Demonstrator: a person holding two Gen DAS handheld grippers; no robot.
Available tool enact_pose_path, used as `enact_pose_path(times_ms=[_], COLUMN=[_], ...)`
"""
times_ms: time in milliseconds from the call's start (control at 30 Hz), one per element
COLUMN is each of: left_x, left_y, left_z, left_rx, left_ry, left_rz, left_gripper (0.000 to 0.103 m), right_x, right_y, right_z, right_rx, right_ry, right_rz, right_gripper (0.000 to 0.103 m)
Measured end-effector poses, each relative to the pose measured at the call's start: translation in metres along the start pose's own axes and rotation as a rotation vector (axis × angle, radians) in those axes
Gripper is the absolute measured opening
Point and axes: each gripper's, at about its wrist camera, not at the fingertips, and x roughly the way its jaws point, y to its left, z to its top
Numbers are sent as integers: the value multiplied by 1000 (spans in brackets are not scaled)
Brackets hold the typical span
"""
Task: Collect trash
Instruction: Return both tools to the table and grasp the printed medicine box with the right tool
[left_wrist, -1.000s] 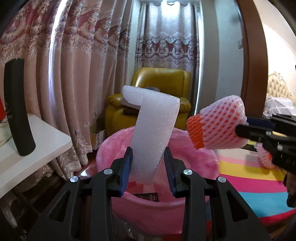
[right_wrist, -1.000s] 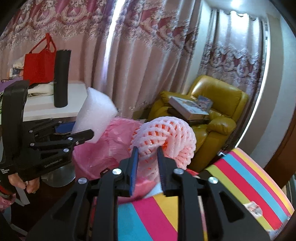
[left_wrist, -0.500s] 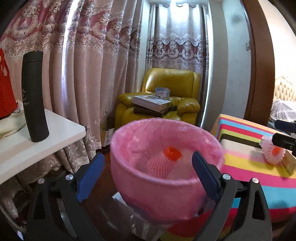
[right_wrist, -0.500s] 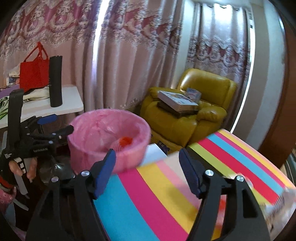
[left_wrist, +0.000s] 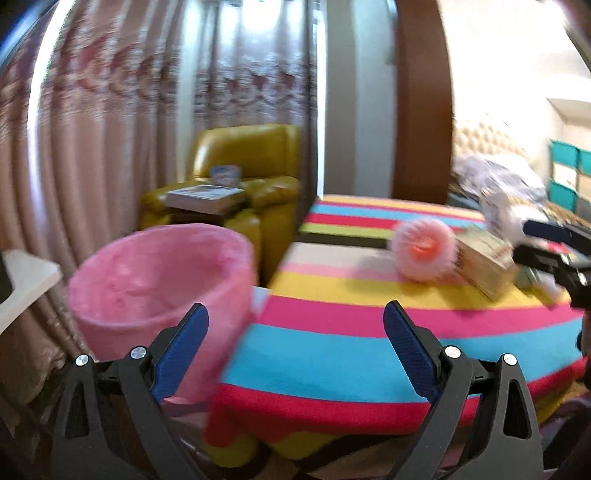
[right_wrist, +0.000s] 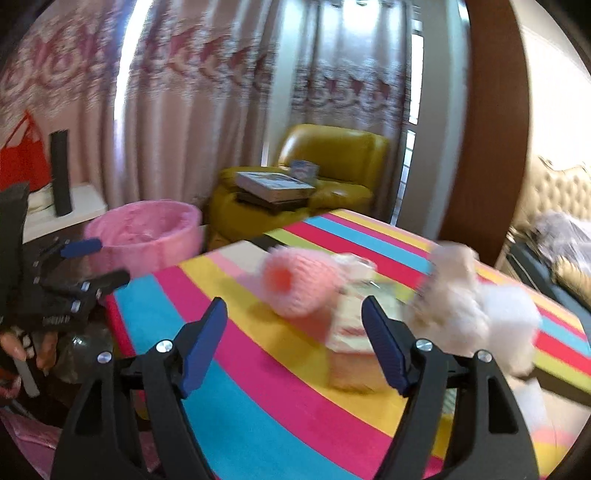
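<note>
I am steering my empty right tool (right_wrist: 293, 341), its jaws opening, squarely over the pink foam net (right_wrist: 295, 286) on the counter (right_wrist: 258, 387); the left tool (left_wrist: 295, 349) is spread and empty.

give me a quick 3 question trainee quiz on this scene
1. True or false: the left gripper holds foam.
2. Next to the net sleeve on the striped table lies: A a box, B a bottle, C a plate?
3. What colour is the bin liner?

Key
1. False: nothing is between its fingers.
2. A: the box touches the sleeve.
3. Pink.
</note>
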Motion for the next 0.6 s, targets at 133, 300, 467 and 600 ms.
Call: enact_pose_path(times_ms=[133,300,467,600], left_x=[5,8,11,13], left_y=[-29,-38,-30,-32], left_z=[-9,-15,-12,-4], left_rx=[62,84,62,75], left_ry=[25,44,46,36], left_rz=[-52,-63,-59,-56], left_gripper=[89,89,89,89], right_x=[0,16,40,61], right_y=[-24,-29,-21,-22], right_z=[-12,-16,-9,-2], right_rx=[69,82,44,51], right_ry=[31,91,151,213], right_rz=[-44,-85,-130,-148], right_gripper=[73,73,73,73])
